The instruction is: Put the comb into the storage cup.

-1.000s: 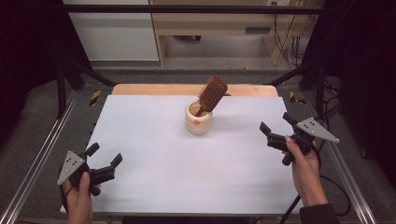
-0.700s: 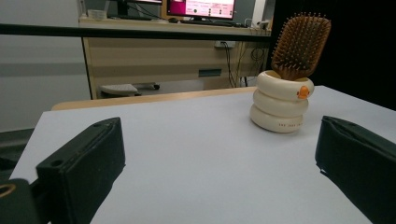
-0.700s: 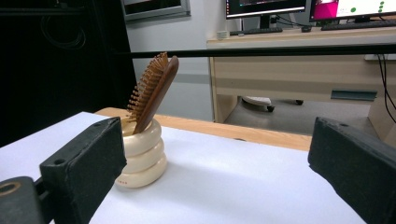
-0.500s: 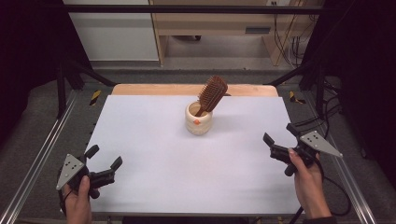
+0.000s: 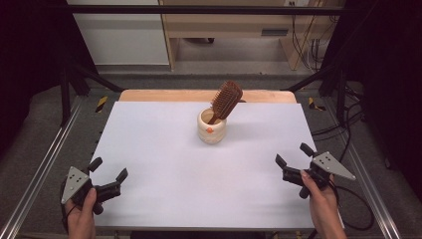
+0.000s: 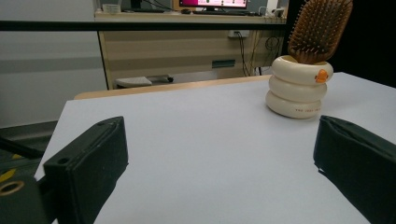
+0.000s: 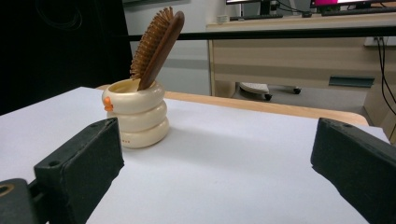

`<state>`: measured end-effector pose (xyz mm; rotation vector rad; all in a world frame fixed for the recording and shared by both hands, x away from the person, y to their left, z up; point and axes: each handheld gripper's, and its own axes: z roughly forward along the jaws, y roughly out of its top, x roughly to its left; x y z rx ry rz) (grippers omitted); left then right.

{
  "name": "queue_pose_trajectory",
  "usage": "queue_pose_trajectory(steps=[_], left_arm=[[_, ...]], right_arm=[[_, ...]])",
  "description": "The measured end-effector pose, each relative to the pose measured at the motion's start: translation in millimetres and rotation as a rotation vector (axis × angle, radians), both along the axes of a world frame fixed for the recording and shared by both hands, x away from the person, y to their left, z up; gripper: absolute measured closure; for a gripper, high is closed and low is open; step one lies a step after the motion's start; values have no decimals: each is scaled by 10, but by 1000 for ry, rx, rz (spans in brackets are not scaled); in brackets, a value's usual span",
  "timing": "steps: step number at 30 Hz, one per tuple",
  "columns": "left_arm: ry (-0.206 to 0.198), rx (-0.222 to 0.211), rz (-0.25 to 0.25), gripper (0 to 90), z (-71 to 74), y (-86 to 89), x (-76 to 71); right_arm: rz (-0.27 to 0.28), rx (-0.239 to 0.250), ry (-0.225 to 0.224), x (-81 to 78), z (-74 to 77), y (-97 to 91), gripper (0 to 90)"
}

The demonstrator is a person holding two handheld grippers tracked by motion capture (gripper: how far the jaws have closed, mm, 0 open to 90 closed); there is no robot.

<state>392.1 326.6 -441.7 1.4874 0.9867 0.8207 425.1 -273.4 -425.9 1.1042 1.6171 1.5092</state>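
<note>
A cream ringed cup [image 5: 212, 127] [image 6: 299, 88] [image 7: 138, 113] stands upright at the middle back of the white table [image 5: 164, 149]. A brown wooden hairbrush [image 5: 225, 101] [image 6: 319, 29] [image 7: 158, 43] leans in it, head up and tilted right. My left gripper [image 5: 108, 169] is open near the front left corner, nothing between its jaws. Near the front right edge my right gripper [image 5: 293, 155] is open too, and holds nothing. Both point toward the cup from well short of it.
A wooden strip [image 5: 164, 95] runs along the table's back edge. Metal rails [image 5: 45, 164] flank the table on both sides. Cables [image 5: 343, 129] lie on the floor at the right. A desk [image 6: 187, 42] stands beyond.
My right gripper has drawn back toward the front edge of the table. The left gripper has slid slightly nearer too. Cup and brush have not moved.
</note>
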Motion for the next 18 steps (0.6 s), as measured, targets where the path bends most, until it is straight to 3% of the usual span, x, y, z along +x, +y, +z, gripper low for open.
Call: queue_pose_trajectory(steps=[9, 18], left_arm=[[-13, -7, -23, 15, 5, -10, -8], [-16, -3, -36, 15, 4, -17, -5]], right_arm=[[28, -12, 32, -16, -195, 62, 23], [66, -32, 51, -17, -294, 159, 23]])
